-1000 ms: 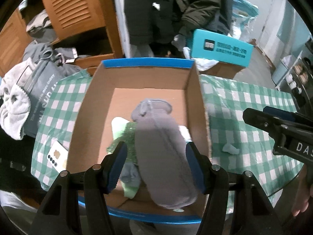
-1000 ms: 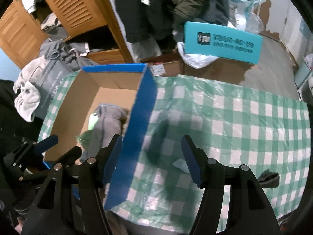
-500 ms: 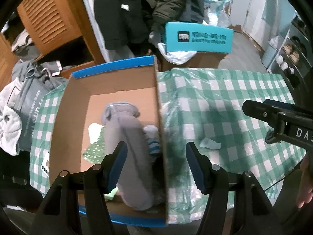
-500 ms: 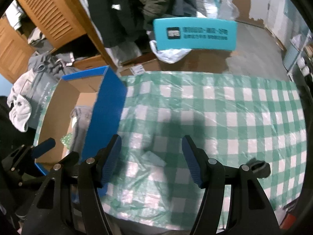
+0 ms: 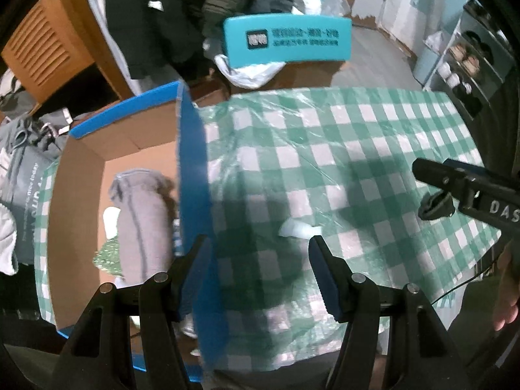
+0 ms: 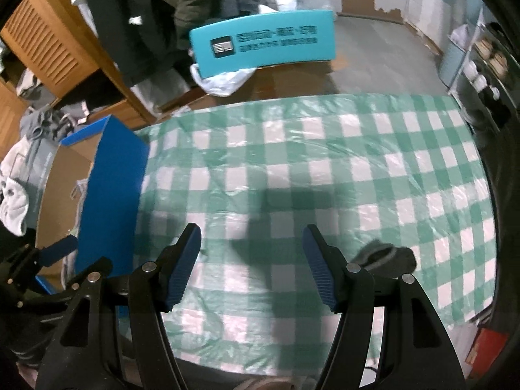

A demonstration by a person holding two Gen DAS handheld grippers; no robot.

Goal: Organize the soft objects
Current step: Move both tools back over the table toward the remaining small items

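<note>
Right wrist: sock [image 6: 383, 255] beside hand-held gripper [image 6: 252, 256]

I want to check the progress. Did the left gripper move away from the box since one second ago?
Yes. The left gripper moved right: the cardboard box now lies left of it, its open jaws over the checked tablecloth.

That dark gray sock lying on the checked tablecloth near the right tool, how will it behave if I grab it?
The dark gray sock lies crumpled and flat on the tablecloth, so it is probably floppy and will sag from the right tool. It looks light. It should not roll, though pushing it may bunch the plastic cloth.
</note>
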